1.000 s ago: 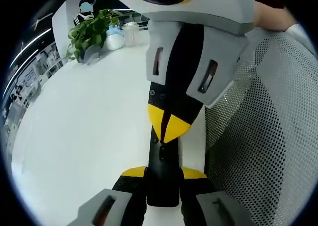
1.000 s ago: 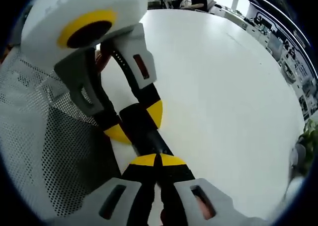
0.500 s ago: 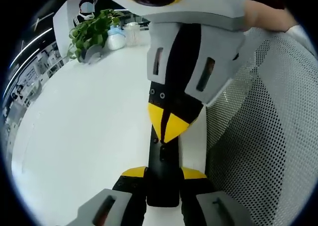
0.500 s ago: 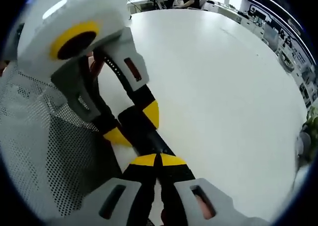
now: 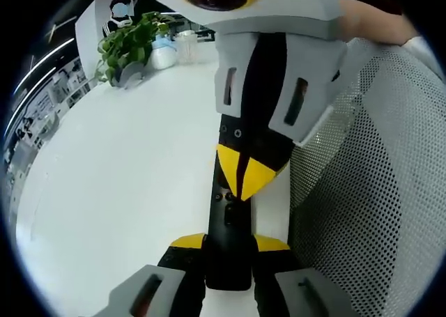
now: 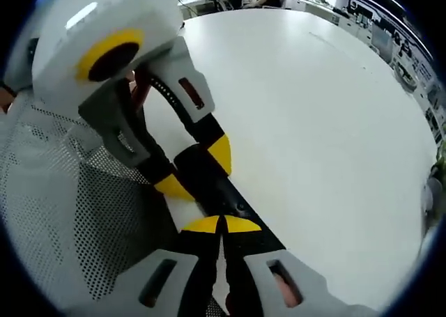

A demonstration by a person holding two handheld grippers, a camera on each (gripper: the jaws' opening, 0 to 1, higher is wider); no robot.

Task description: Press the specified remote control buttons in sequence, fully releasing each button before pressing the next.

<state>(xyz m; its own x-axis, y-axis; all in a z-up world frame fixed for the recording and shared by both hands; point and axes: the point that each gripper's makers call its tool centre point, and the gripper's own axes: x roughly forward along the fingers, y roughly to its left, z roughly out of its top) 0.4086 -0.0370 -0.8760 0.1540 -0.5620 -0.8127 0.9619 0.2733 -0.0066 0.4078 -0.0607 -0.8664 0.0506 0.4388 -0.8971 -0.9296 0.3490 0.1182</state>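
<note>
Jaws first: your left gripper is clamped on the near end of the black remote control, a yellow pad on each side of it, so the remote lies lengthwise ahead of you, held above the white table. Your right gripper has its yellow tips pressed together into one point, and that point sits on the remote's top face a little way up from your left-hand grip; in the left gripper view it comes down from above onto the button area. You look to be in the middle of a press, but I cannot tell which button is under the point, nor how many of the sequence are done or left: nothing in view shows the remote's labels or any final state. A grey mesh chair back stands just beside the remote. Farther off, at the table's edge, sits a potted green plant with pale items near it, too small to name.
</note>
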